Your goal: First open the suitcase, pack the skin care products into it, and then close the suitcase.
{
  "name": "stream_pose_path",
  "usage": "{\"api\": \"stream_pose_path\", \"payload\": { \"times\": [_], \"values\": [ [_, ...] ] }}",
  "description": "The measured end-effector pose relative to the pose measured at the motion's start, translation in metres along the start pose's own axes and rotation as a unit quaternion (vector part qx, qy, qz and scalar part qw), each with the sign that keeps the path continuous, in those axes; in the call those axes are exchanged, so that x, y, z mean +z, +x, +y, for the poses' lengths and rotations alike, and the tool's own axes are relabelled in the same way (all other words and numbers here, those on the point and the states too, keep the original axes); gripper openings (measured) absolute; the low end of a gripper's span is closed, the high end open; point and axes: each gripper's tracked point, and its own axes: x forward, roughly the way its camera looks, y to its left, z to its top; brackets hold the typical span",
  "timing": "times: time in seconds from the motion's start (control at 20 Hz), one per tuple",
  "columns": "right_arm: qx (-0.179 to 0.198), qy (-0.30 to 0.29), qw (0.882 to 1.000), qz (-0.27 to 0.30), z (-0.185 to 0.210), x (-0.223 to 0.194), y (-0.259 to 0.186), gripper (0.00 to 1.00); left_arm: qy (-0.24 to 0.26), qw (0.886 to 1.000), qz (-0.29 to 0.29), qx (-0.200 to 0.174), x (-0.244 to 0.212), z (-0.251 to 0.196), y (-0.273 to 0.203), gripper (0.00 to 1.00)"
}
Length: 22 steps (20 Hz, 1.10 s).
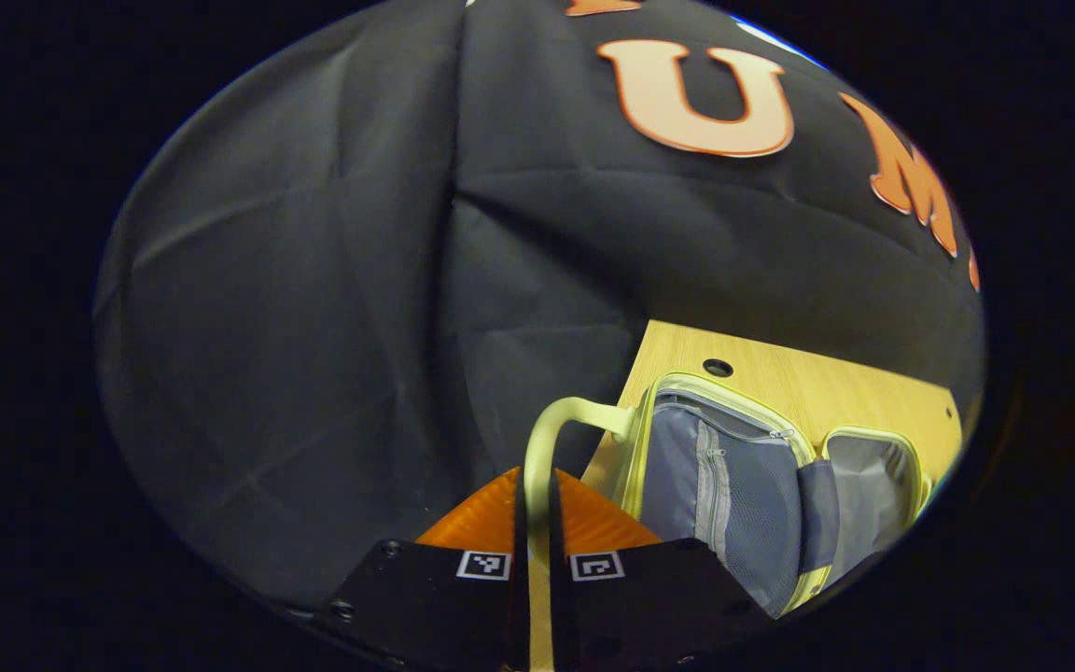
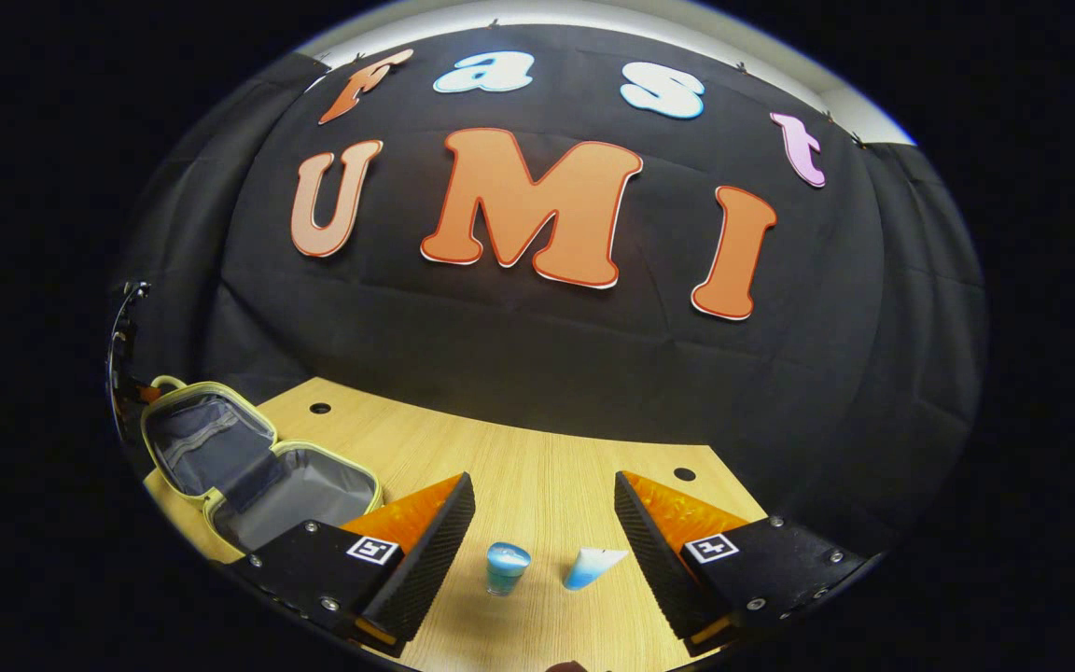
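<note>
— With the suitcase (image 2: 258, 467) lying open at nine o'clock on the tabletop (image 2: 537, 467), counts as step one done?
— Looks so. Nothing packed yet, judging by the bare grey lining; blue-capped jar (image 2: 507, 567) and tilted tube (image 2: 593, 567) waiting at six o'clock, just beside each other.
— Left tongs (image 1: 537, 523)?
— Pressed together on the pale handle (image 1: 551, 429), holding the lid side.
— Right tongs (image 2: 545, 532)?
— Spread wide, hovering low, straddling both products. Packing and closing left.
</note>
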Motion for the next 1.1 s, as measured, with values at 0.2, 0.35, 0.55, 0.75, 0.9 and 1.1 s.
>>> {"api": "stream_pose_path", "payload": {
  "times": [0.2, 0.35, 0.55, 0.75, 0.9, 1.1],
  "values": [
    [-0.001, 0.008, 1.000, 0.006, 0.006, -0.002, -0.002, 0.96, -0.011, 0.999, 0.007, 0.044, 0.001, 0.008, -0.003, 0.18],
    [-0.004, 0.015, 1.000, 0.006, 0.003, -0.006, -0.001, 0.95, -0.005, 0.999, -0.018, 0.035, 0.019, -0.010, -0.018, 0.29],
    [-0.002, 0.028, 1.000, 0.003, -0.005, -0.012, 0.002, 0.95, 0.017, 0.998, -0.066, 0.018, 0.047, -0.047, -0.054, 0.66],
    [0.009, 0.023, 1.000, -0.001, -0.015, -0.022, 0.009, 0.95, 0.046, 0.994, -0.103, -0.003, 0.070, -0.096, -0.095, 0.80],
    [0.019, 0.014, 1.000, -0.005, -0.025, -0.028, 0.015, 0.96, 0.060, 0.988, -0.143, -0.015, 0.090, -0.139, -0.124, 0.90],
    [0.035, 0.012, 0.999, 0.003, -0.042, -0.046, 0.021, 0.96, 0.086, 0.981, -0.169, -0.050, 0.091, -0.219, -0.162, 0.94]
  ]
}}
